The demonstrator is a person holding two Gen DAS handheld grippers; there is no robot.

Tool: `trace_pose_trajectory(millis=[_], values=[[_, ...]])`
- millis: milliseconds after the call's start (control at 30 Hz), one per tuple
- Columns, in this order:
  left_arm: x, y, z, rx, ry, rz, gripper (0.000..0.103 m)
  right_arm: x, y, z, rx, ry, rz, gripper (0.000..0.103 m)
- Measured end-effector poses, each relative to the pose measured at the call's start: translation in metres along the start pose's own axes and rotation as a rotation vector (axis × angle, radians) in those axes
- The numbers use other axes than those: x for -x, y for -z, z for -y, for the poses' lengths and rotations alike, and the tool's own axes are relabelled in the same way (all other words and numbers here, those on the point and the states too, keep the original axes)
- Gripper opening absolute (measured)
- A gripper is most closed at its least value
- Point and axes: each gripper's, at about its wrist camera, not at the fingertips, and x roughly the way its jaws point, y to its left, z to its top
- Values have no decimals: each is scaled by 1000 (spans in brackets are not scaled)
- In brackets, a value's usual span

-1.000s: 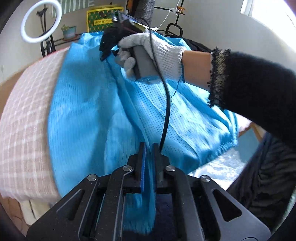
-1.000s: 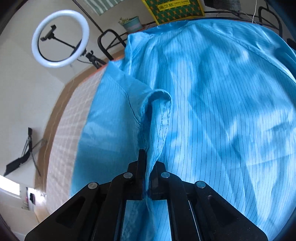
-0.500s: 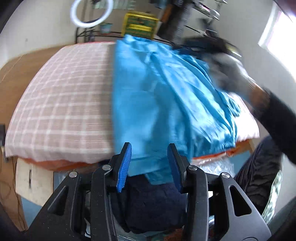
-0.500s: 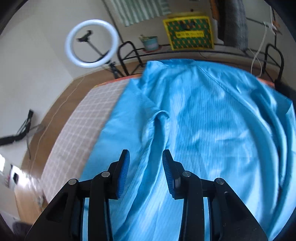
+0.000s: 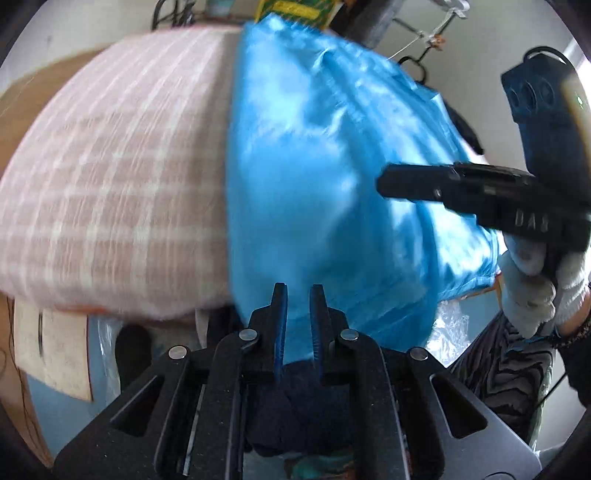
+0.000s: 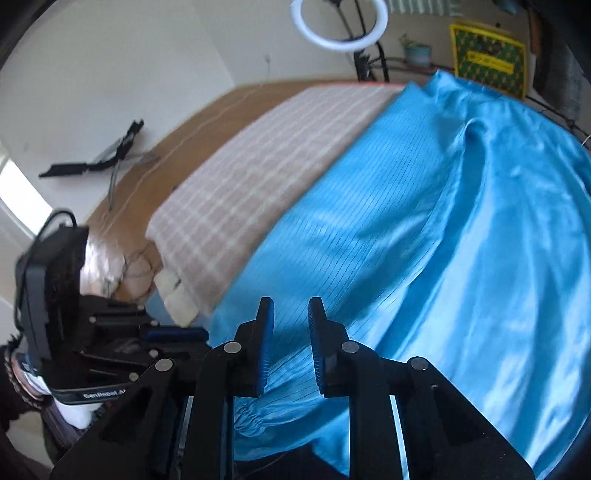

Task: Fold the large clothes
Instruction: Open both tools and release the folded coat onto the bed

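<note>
A large bright blue garment (image 5: 332,155) with thin dark stripes lies spread over the right part of a table covered in pink-beige plaid cloth (image 5: 110,177). Its hem hangs over the near edge. My left gripper (image 5: 298,295) hovers at that hem. Its jaws are closing to a narrow gap and blue cloth shows through it, with the pads not pressing. My right gripper (image 6: 291,312) stands above the garment (image 6: 443,221) near its gathered hem (image 6: 258,417). Its jaws are closing too, with nothing pinched. The right gripper (image 5: 406,181) also shows at the right, held by a white-gloved hand (image 5: 532,295).
A ring light (image 6: 340,26), a plant pot (image 6: 417,51) and a yellow-green box (image 6: 487,62) stand behind the table. A black stand (image 6: 96,162) lies on the wooden floor at the left. The person's striped trousers (image 5: 498,369) are by the near right corner.
Both grippers let go of the folds they pinched, opened wide, then narrowed again. Both pulled back to the table's near edge. The right hand swung from the far end to the near right.
</note>
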Motion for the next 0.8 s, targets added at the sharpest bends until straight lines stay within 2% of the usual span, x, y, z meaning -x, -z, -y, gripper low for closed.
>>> trace_pose_trajectory(millis=[67,133,233,300,367,433,533,633,733,800], values=[[-8,12,-2,-21,-32,-45,11,-13,11,-2,23,28,-56,17],[-10,22,3,-71,-90,-53,11,-16,23,-1,62,68,-79,17],[6,18,7,-68,-110,34,11,-14,33,11,30,66,-86,17],[18,10,12,-64,-91,103,11,-9,34,18,-11,47,-57,17],[19,-2,15,-69,-70,129,11,-6,32,22,-54,16,-38,17],[8,-11,17,-60,-66,116,11,-8,29,20,-56,5,-55,17],[-12,-15,22,-84,-96,83,11,-14,33,19,-34,62,-91,17],[-24,-11,36,-125,-97,51,11,-14,42,26,-72,49,-96,17],[-26,-7,48,-191,-151,66,11,-3,48,34,-93,53,-85,17],[-18,-8,50,-176,-157,100,11,13,51,36,-96,74,-42,17]])
